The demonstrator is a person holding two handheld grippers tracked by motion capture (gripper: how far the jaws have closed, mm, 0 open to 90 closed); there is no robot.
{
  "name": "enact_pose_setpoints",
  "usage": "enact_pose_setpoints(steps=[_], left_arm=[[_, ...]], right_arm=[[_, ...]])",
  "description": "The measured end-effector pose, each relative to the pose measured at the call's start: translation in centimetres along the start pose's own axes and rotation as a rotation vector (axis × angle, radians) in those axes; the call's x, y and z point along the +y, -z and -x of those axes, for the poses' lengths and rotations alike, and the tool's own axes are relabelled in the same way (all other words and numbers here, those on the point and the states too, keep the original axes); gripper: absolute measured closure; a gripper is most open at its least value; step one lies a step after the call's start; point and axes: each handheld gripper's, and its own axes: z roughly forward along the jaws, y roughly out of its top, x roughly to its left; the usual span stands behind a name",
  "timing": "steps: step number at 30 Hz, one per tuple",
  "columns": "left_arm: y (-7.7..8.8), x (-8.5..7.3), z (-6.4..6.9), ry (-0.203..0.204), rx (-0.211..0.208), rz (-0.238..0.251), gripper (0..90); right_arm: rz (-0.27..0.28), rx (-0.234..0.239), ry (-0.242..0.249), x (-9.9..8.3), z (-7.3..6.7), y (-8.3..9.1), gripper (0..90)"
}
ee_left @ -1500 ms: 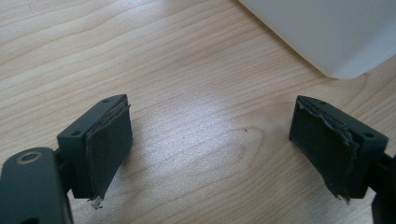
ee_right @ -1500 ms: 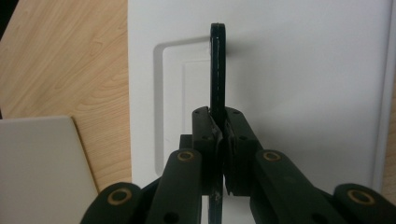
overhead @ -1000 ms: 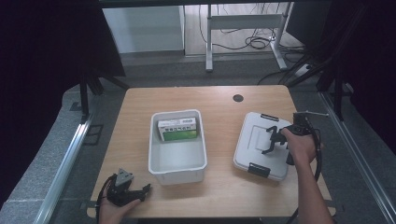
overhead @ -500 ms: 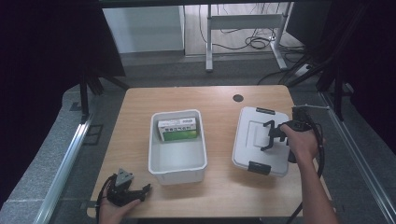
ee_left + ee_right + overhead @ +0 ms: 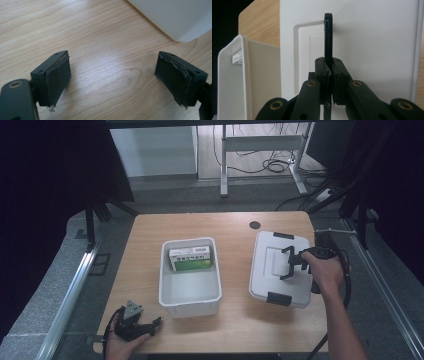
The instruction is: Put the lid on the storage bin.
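Two black jaws of the right gripper (image 5: 329,72) are pinching the thin black handle (image 5: 327,37) of the white lid (image 5: 372,42), clenched hard on it with the handle standing upright between the pads. In the high view, this gripper (image 5: 295,262) is sitting over the lid (image 5: 265,275), which is lying on the right part of the wooden table (image 5: 235,227), well apart from the open white bin (image 5: 190,297). A green-and-white box (image 5: 190,259) is lying inside the bin against its far wall.

The step in hand looks like lifting the lid to carry it across and cap the bin. To do it well, the grip should be staying centred on the handle so the lid is hanging level rather than tipping toward one latch. The lid should be rising clear of the table before travelling sideways, then coming down square over the rim, with its black clips (image 5: 279,298) lined up with the bin's short ends.

The left gripper (image 5: 142,326) is resting near the table's front left corner, its jaws standing wide apart over bare wood with nothing between them, the bin's corner (image 5: 175,17) just ahead.
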Motion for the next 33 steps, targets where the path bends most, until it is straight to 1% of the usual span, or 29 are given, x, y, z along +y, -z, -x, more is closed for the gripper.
enact_pose_setpoints(steps=[1, 6, 13, 16, 20, 24, 27, 28, 29, 33], left_arm=[[0.0, 0.0, 0.0, 0.000, 0.000, 0.000, 13.1], [0.0, 0.0, 0.0, 0.000, 0.000, 0.000, 13.1], [0.0, 0.0, 0.0, 0.002, 0.002, 0.001, 13.1], [0.0, 0.0, 0.0, -0.001, 0.001, 0.001, 13.1], [0.0, 0.0, 0.0, -0.001, 0.001, 0.001, 13.1], [0.0, 0.0, 0.0, -0.002, 0.001, 0.000, 13.1], [0.0, 0.0, 0.0, -0.002, -0.001, 0.001, 13.1], [0.0, 0.0, 0.0, -0.002, -0.001, 0.001, 13.1], [0.0, 0.0, 0.0, -0.002, -0.001, 0.002, 13.1], [0.0, 0.0, 0.0, -0.003, -0.002, 0.001, 13.1]], right_arm=[[0.008, 0.003, 0.009, 0.0, -0.1, 0.1, 85.0], [0.008, 0.006, 0.022, -0.1, -0.7, 0.8, 85.0], [0.017, 0.016, 0.052, -0.2, -1.6, 1.8, 84.9], [0.026, 0.022, 0.073, -0.2, -2.1, 2.1, 85.0], [0.021, 0.024, 0.097, -0.4, -2.8, 2.4, 85.0], [0.025, 0.026, 0.138, -0.7, -3.8, 2.7, 85.0], [0.025, 0.039, 0.153, -0.8, -4.4, 2.9, 85.0], [0.020, 0.043, 0.158, -0.9, -4.8, 3.1, 85.0], [0.020, 0.043, 0.158, -0.9, -4.8, 3.1, 85.0], [0.023, 0.046, 0.190, -1.0, -5.6, 3.4, 85.0]])
